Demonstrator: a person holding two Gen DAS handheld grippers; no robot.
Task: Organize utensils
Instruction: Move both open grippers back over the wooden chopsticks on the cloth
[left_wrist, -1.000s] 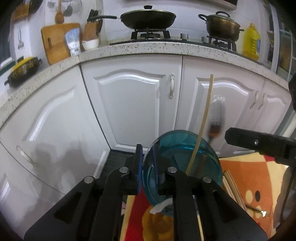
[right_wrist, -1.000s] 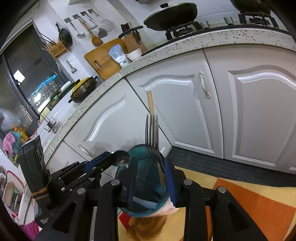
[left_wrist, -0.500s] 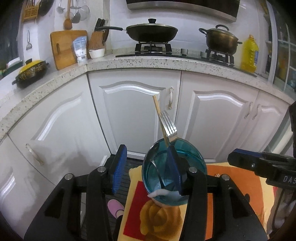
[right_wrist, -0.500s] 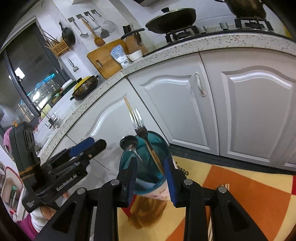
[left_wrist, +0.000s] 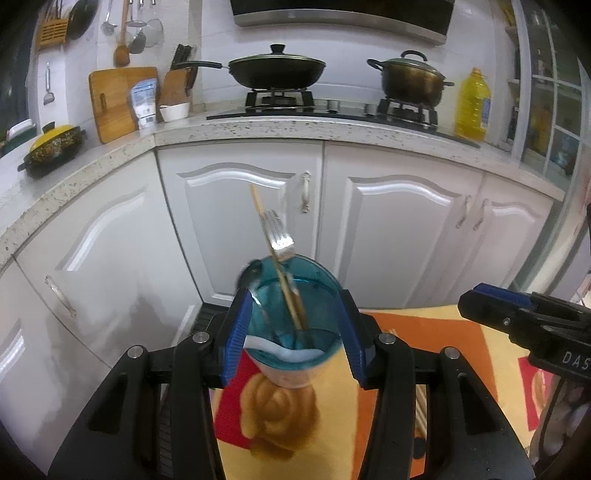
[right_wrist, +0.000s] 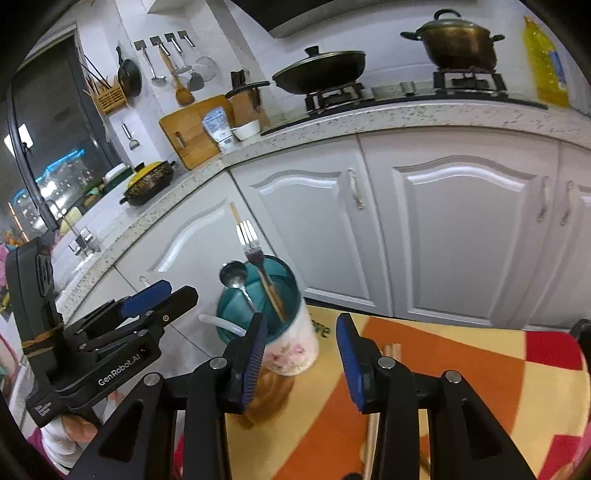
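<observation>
- The teal cup (right_wrist: 275, 314) stands on the orange-patterned table (right_wrist: 443, 354), holding a fork (right_wrist: 251, 245), spoon (right_wrist: 234, 277) and chopstick (left_wrist: 275, 258).
- Left gripper (left_wrist: 293, 332): jaws apart, flanking the cup without clamping it.
- Right gripper (right_wrist: 301, 354): jaws opening, nothing between them.
- The cup looks light, smooth and top-heavy; grip its lower wall.
- Loose chopsticks (right_wrist: 391, 349) are thin and roll easily; pinch them mid-length.

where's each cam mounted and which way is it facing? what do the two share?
Left wrist: on the left gripper, tilted down past its blue fingers at the teal cup between them, white cabinets and stove behind; the right gripper's tip shows at right.
Right wrist: on the right gripper, tilted down, cup ahead-left; the left gripper and a hand show at left.
Shared: cup holding fork, spoon, chopstick; orange mat; wok.
</observation>
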